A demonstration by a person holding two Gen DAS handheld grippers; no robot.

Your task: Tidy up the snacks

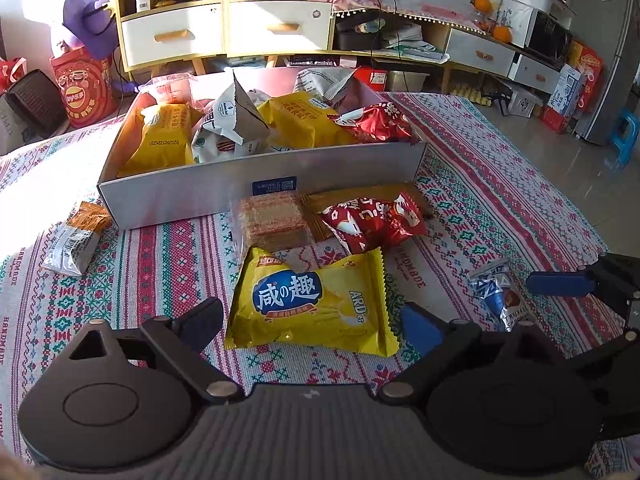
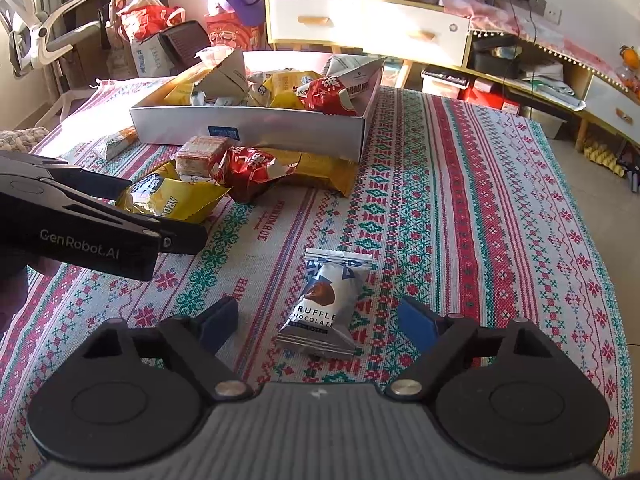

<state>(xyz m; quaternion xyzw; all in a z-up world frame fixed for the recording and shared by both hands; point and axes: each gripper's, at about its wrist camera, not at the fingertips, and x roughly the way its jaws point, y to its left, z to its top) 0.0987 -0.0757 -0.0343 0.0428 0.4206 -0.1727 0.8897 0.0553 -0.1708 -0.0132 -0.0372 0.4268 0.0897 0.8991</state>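
Note:
A yellow cracker packet (image 1: 310,304) lies on the patterned cloth between the fingers of my open left gripper (image 1: 312,320); it also shows in the right wrist view (image 2: 176,200). A blue and silver truffle chocolate packet (image 2: 322,304) lies between the fingers of my open right gripper (image 2: 320,320); it also shows in the left wrist view (image 1: 500,294). A silver box (image 1: 260,196) holds several snack packets. A red packet (image 1: 372,220), a clear wafer pack (image 1: 272,220) and a brown packet (image 1: 316,216) lie in front of the box.
An orange and silver packet (image 1: 76,236) lies left of the box. The table carries a red, green and white patterned cloth (image 2: 460,220). Shelves and drawers (image 1: 224,28) stand behind. The left gripper's body (image 2: 92,216) reaches in at the right view's left side.

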